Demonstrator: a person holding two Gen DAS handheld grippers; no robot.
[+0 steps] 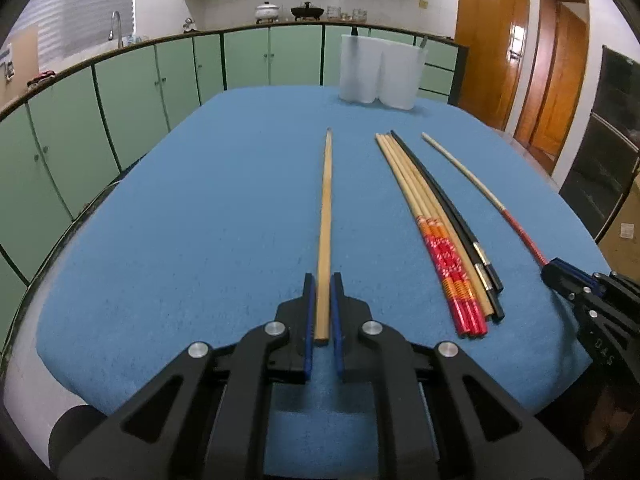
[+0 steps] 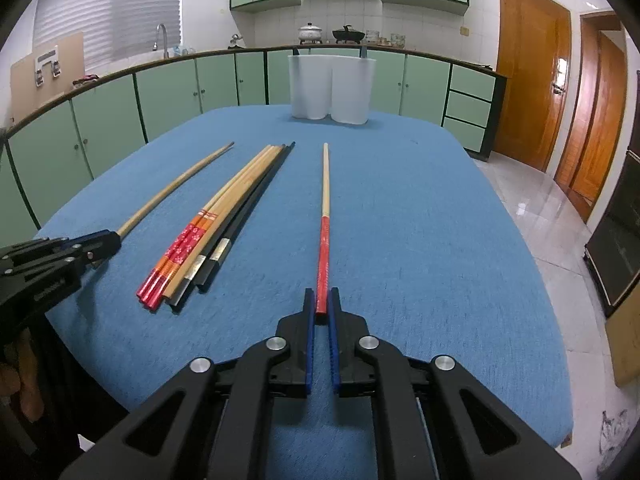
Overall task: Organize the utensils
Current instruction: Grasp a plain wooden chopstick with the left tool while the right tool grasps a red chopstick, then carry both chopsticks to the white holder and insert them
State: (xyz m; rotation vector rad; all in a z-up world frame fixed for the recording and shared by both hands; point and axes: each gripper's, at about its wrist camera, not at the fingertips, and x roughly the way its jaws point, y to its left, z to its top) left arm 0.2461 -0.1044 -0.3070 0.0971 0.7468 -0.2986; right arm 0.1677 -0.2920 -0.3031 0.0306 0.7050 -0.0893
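My left gripper [image 1: 323, 276] is shut on the near end of a plain wooden chopstick [image 1: 326, 208] that lies straight ahead on the blue tablecloth [image 1: 200, 220]. In the right wrist view my right gripper [image 2: 321, 294] is shut on the red end of a red-handled chopstick [image 2: 325, 208], which also points away along the cloth. Between the two lies a bundle of several chopsticks [image 1: 436, 224], some red-patterned, some black. A white two-part utensil holder [image 1: 380, 72] stands upright at the table's far edge. The right gripper [image 1: 554, 268] shows at the right of the left wrist view.
Green kitchen cabinets [image 2: 168, 92] and a counter with pots run behind the table. Wooden doors [image 2: 532, 92] stand at the right, above a tiled floor. The table's near rounded edge is just under both grippers. A hand shows at the lower left of the right wrist view.
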